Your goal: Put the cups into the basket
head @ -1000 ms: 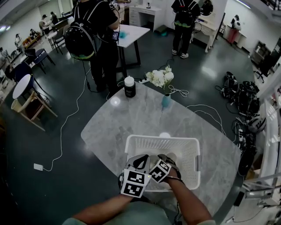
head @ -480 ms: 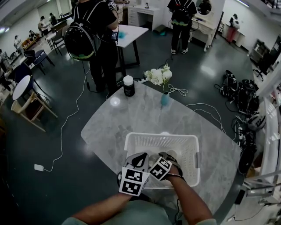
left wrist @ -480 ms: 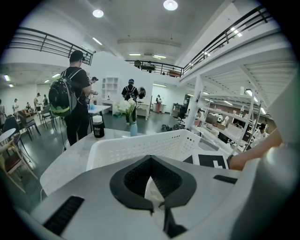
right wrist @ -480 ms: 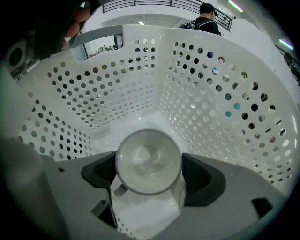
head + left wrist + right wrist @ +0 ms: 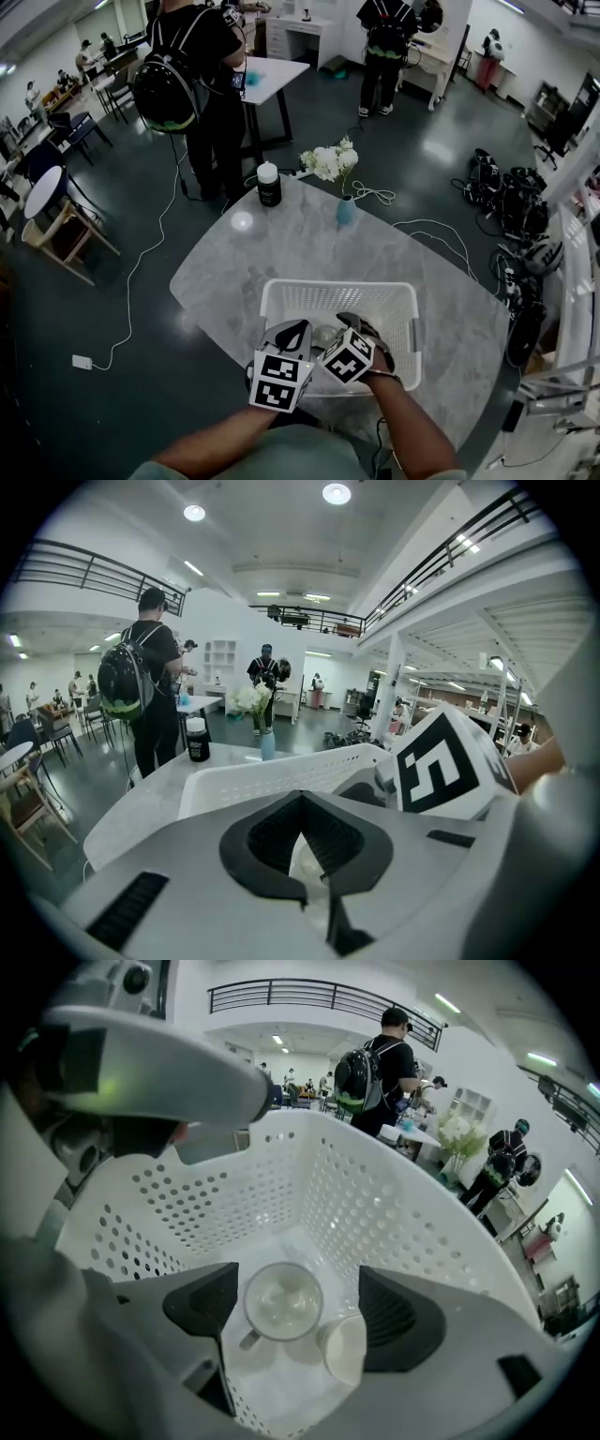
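A white perforated basket (image 5: 375, 298) stands on the marble table (image 5: 262, 253), near my edge. On its floor lie a clear glass mug (image 5: 281, 1299), upright with its handle to the lower left, and a white cup (image 5: 344, 1349) on its side, touching the mug. My right gripper (image 5: 295, 1307) hovers open above them, a jaw on either side and nothing held. My left gripper (image 5: 302, 803) is over the basket's near left corner, jaws shut, with only white basket plastic showing through the slit. In the head view the mug (image 5: 324, 336) shows between the two grippers.
A blue vase of white flowers (image 5: 345, 208) and a black canister with a white lid (image 5: 269, 185) stand at the table's far edge. A person with a backpack (image 5: 187, 84) stands beyond it. Cables (image 5: 431, 234) and bags (image 5: 511, 202) lie on the floor to the right.
Both grippers have drifted slightly toward me at the basket's near edge. The cups and the basket have not moved.
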Demonstrator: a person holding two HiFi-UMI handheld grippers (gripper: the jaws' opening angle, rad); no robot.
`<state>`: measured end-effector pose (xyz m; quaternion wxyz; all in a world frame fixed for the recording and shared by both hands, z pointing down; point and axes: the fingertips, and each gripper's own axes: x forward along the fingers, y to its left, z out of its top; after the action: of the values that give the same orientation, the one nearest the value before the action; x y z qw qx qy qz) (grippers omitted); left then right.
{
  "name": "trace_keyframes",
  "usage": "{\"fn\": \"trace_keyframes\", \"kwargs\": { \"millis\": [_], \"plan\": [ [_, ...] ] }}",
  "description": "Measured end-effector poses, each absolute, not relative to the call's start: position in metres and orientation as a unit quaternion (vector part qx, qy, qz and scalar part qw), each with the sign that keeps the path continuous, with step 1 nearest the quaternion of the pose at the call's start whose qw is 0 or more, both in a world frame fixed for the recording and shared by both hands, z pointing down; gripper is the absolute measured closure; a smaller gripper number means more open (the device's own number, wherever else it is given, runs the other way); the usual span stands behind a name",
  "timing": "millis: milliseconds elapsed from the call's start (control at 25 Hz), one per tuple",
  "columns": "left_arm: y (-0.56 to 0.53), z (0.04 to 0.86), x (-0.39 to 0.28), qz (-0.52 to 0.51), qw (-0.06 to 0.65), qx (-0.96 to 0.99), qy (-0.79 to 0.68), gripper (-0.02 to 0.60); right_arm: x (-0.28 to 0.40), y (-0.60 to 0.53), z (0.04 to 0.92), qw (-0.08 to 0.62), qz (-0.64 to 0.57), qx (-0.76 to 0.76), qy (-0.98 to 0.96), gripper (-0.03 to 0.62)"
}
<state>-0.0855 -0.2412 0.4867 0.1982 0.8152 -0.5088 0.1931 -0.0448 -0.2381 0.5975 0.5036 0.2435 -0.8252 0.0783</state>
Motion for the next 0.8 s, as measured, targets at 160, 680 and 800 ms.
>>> {"fn": "trace_keyframes", "kwargs": {
  "millis": [160,680,800],
  "plan": [
    [-0.239,0.482,-0.082,0.192,0.190,0.817,-0.510,0.583,-0.040,-0.238,0.576,0.483,0.077,0.264,-0.831,0.198],
    [-0.198,0.465,-0.059,0.177,0.168,0.822,-0.515,0.583,-0.012,-0.192,0.512,0.406,0.085,0.331,-0.848,0.201],
    [-0.182,0.463,-0.055,0.174,0.165,0.821,-0.517,0.581,-0.006,-0.171,0.500,0.375,0.092,0.348,-0.854,0.201]
  ]
}}
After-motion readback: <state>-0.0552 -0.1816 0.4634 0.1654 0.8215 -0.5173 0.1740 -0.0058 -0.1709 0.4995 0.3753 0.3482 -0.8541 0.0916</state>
